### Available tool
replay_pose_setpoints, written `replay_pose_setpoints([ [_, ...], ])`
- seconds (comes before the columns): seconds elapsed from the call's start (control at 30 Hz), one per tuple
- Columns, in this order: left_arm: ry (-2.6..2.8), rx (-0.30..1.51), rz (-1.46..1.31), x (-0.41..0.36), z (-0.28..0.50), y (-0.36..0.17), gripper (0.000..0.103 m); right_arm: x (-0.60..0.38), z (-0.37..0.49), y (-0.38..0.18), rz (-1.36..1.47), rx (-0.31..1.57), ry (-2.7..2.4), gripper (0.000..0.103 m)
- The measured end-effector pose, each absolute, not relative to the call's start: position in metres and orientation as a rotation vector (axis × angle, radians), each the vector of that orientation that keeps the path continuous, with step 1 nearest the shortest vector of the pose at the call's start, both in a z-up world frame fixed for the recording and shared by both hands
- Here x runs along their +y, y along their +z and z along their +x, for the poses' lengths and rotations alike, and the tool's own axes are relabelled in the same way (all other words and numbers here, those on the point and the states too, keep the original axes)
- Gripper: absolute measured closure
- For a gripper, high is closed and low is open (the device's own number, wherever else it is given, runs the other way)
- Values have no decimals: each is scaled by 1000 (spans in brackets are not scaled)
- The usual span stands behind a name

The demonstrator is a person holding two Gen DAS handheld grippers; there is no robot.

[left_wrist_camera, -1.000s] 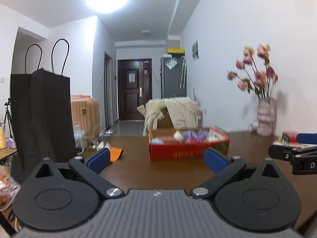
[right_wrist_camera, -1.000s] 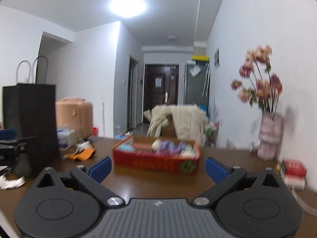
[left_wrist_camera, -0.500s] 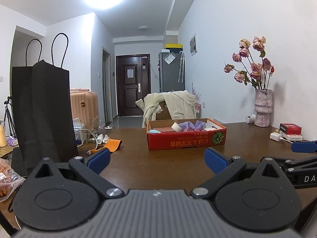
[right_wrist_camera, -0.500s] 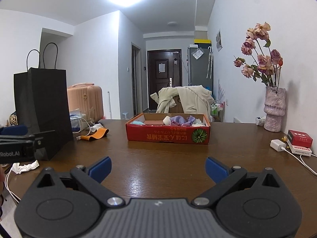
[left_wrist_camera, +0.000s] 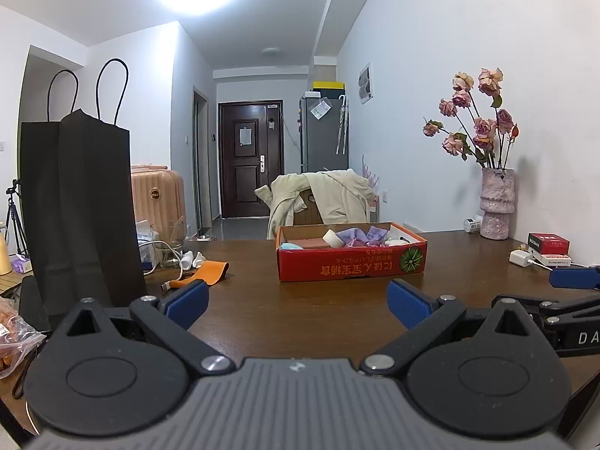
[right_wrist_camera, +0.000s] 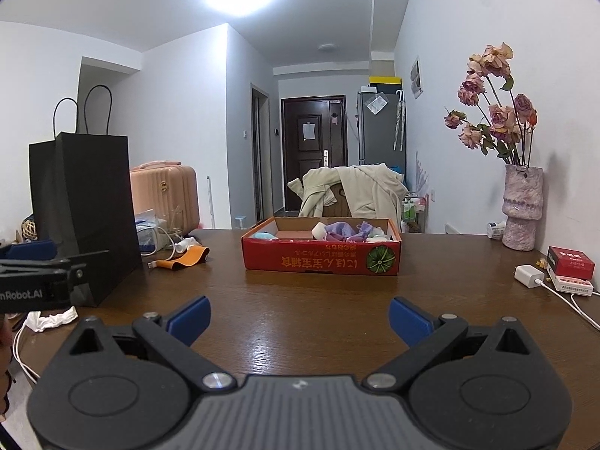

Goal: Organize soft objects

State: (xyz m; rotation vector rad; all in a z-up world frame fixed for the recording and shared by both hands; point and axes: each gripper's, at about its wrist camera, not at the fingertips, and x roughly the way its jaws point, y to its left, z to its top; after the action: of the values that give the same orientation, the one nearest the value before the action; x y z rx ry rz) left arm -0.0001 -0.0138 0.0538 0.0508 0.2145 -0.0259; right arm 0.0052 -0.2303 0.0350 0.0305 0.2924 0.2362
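A shallow red cardboard box (left_wrist_camera: 352,262) (right_wrist_camera: 320,258) stands in the middle of the brown table, holding soft items: a purple cloth (left_wrist_camera: 362,235) (right_wrist_camera: 343,230), a white roll (left_wrist_camera: 332,238), a pale blue piece (left_wrist_camera: 290,246) and a pinkish pad. My left gripper (left_wrist_camera: 298,302) is open over the table, well short of the box, nothing between its fingers. My right gripper (right_wrist_camera: 298,317) is open too, also short of the box and empty. Each gripper shows at the edge of the other's view.
A tall black paper bag (left_wrist_camera: 78,206) (right_wrist_camera: 84,210) stands at the left, with cables, a glass and an orange strap (left_wrist_camera: 210,272) beside it. A vase of dried roses (left_wrist_camera: 495,202), a charger (right_wrist_camera: 528,275) and red boxes (right_wrist_camera: 570,262) sit at the right. A chair with a coat is behind the table.
Both cameras have steadied and pulled back slightly from the box; one second ago the views were blurred and nearer. Both grippers stay open and empty.
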Motion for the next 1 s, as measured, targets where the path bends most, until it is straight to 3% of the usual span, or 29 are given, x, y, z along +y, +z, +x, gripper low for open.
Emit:
replay_pose_setpoints([
  [1.0, -30, 219, 53, -14, 1, 53, 0, -232, 5, 34, 50, 286, 244, 1],
])
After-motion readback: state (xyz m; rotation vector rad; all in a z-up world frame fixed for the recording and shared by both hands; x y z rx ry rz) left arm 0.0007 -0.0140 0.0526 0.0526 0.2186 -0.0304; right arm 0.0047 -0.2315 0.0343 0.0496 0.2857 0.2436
